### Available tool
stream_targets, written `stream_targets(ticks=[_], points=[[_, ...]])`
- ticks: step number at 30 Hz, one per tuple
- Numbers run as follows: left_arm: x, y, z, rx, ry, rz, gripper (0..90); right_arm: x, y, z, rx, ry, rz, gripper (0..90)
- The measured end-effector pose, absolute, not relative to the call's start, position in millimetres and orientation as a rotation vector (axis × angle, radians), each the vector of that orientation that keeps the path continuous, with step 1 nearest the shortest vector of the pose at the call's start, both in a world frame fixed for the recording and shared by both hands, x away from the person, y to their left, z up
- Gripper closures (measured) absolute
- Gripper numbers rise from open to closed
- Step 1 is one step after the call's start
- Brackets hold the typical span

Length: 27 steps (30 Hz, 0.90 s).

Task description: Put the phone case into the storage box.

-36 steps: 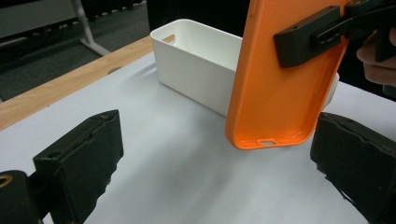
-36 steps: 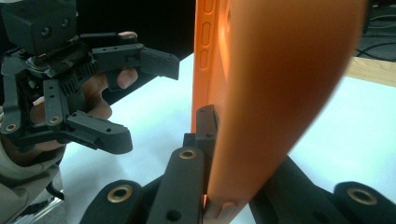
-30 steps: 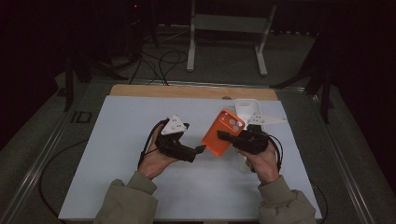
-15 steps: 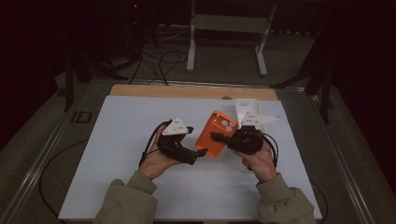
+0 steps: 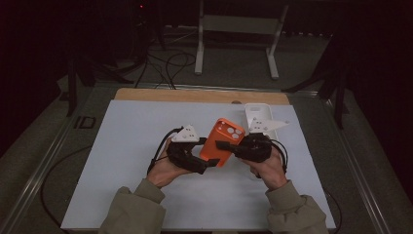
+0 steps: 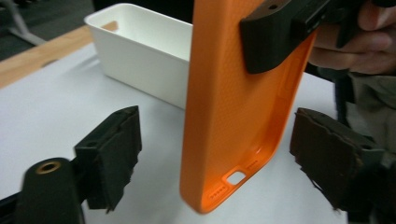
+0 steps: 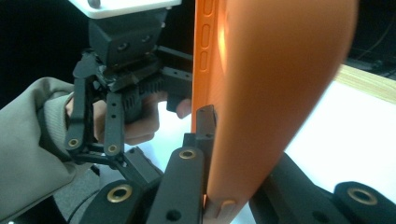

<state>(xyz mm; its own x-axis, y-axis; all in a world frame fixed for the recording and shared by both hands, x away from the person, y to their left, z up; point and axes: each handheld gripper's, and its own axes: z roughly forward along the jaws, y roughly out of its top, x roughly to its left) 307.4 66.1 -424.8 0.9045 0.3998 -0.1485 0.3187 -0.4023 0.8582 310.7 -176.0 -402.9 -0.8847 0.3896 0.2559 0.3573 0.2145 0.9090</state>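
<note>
Evidently for a handover, the right gripper [image 5: 225,145] clamps the orange case [image 5: 223,142] upright above the mat [image 5: 126,146], its lower end at 3 o'clock of the left gripper [image 5: 210,162], whose closing jaws straddle it untouched.

White tray [image 6: 140,51] on white mat [image 5: 136,141]

The orange case [image 6: 233,107] hangs upright between the pads of my left claw [image 6: 233,163], with open room on both sides of it; those jaws have just been closing. My right claw [image 5: 229,146] is clamped on the case from the right, so that side is blocked. Just behind, far right, the white bin [image 6: 140,56] stands in the way. The left and near parts of the tabletop [image 5: 131,146] lie open for passing.
</note>
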Motion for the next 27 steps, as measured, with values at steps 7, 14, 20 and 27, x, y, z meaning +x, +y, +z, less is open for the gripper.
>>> stream_targets(ticks=[7,14,20,27], points=[[308.0,67.4,-425.6,2.020,0.454,0.013,37.6,309.3,-173.9,-403.3,0.694,2.451,1.841,86.0],[309.0,68.2,-426.7,2.025,0.406,-0.048,58.0,308.8,-177.0,-403.7,0.644,2.478,1.892,86.2],[308.2,66.6,-428.5,2.033,0.354,-0.094,72.0,309.1,-178.1,-406.2,0.608,2.510,1.900,86.1],[308.0,66.7,-429.2,2.029,0.327,-0.110,85.9,310.3,-181.6,-408.1,0.597,2.519,1.915,74.7]])
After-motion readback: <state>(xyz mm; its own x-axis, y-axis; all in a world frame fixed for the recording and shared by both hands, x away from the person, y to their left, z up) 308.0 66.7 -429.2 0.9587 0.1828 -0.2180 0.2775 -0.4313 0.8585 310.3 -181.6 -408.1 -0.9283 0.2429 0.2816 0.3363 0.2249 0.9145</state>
